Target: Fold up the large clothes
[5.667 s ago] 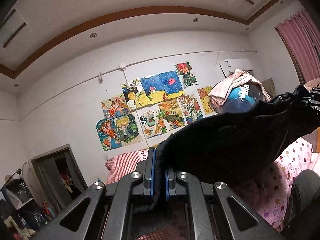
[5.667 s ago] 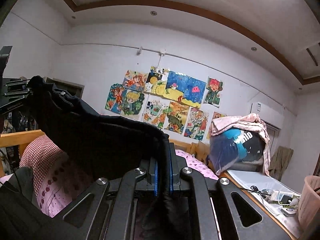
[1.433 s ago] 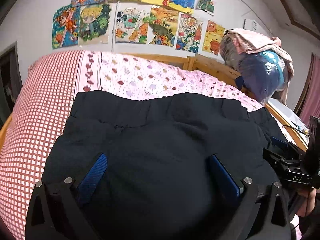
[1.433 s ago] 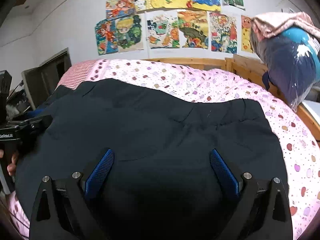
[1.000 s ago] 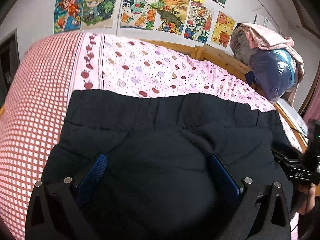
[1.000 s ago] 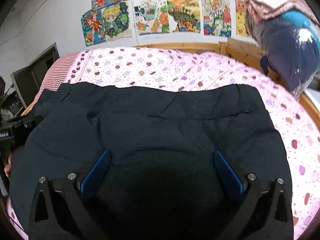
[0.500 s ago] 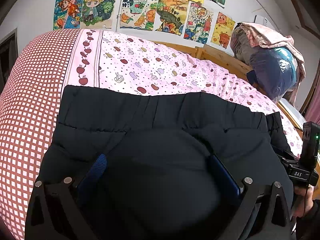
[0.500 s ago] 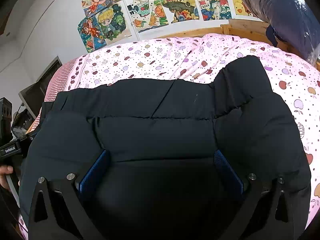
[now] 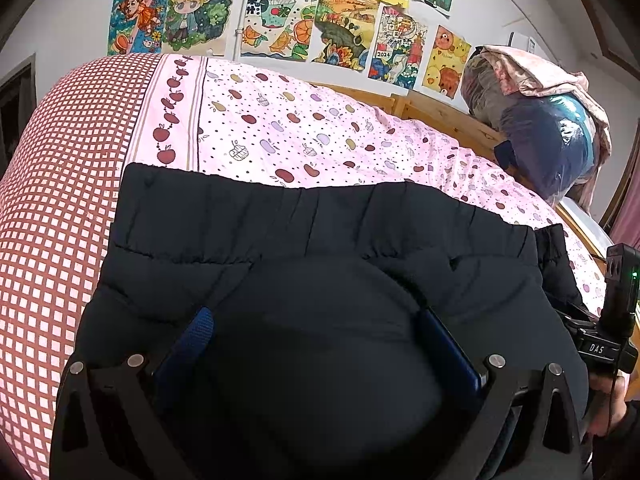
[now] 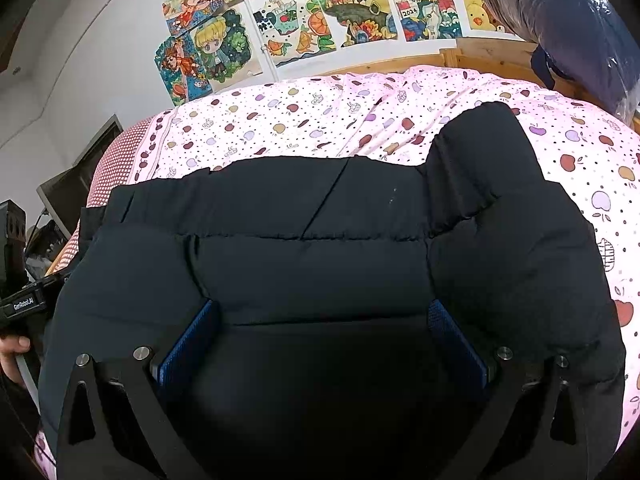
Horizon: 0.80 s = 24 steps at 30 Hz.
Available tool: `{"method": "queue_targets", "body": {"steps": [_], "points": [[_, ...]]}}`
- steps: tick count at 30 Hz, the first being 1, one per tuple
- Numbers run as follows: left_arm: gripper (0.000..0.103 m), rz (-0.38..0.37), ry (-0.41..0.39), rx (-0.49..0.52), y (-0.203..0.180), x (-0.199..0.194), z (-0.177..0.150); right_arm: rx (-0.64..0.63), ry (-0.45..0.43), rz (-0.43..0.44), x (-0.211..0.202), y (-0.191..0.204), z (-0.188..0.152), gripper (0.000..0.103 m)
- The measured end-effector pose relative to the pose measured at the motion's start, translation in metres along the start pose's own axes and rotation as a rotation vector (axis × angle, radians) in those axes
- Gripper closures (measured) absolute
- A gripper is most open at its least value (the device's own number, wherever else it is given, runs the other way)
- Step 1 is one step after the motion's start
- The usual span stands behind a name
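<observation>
A black padded garment [image 9: 320, 232] [image 10: 320, 216] lies spread on the pink apple-print bed sheet [image 9: 304, 132] [image 10: 340, 120], its elastic hem toward the wall. My left gripper [image 9: 316, 332] is open, its blue pads wide apart, with a bulge of the black fabric lying between them. My right gripper [image 10: 320, 324] is open too, resting low over the garment near its right side, where a flap [image 10: 480, 148] pokes out over the sheet. From the left wrist view the right gripper's body shows at the far right edge, held by a hand [image 9: 608, 404].
A red-checked sheet part [image 9: 52, 200] covers the bed's left end. A wooden bed frame [image 9: 440, 116] runs along the back, with a plastic-wrapped bundle [image 9: 556, 136] on it. Drawings [image 9: 280, 16] hang on the wall. A dark doorway [image 10: 80, 184] is at left.
Earlier both grippers held the garment up in the air, shut on it. Since then it was laid on the bed and both opened; over the last second they have drawn closer to the bed.
</observation>
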<state>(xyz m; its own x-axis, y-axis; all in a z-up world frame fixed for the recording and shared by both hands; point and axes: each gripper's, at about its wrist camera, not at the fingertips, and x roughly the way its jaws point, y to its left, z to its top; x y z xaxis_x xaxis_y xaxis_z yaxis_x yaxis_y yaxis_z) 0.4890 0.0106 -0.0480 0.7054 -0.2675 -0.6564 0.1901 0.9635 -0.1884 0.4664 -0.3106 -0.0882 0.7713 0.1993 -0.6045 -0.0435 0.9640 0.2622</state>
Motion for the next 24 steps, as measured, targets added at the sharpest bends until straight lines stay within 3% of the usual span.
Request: {"method": "queue_targets", "body": {"steps": [7, 15, 24], "points": [[0.000, 0.009, -0.039, 0.009, -0.003, -0.010, -0.006, -0.006, -0.007, -0.010, -0.001, 0.000, -0.001, 0.001], [0.000, 0.020, -0.089, 0.034, -0.008, -0.022, -0.011, -0.025, -0.091, -0.036, -0.019, 0.004, -0.009, 0.001], [0.000, 0.073, -0.065, 0.060, -0.019, -0.033, -0.005, -0.001, -0.158, -0.008, -0.035, -0.005, -0.014, 0.001]]}}
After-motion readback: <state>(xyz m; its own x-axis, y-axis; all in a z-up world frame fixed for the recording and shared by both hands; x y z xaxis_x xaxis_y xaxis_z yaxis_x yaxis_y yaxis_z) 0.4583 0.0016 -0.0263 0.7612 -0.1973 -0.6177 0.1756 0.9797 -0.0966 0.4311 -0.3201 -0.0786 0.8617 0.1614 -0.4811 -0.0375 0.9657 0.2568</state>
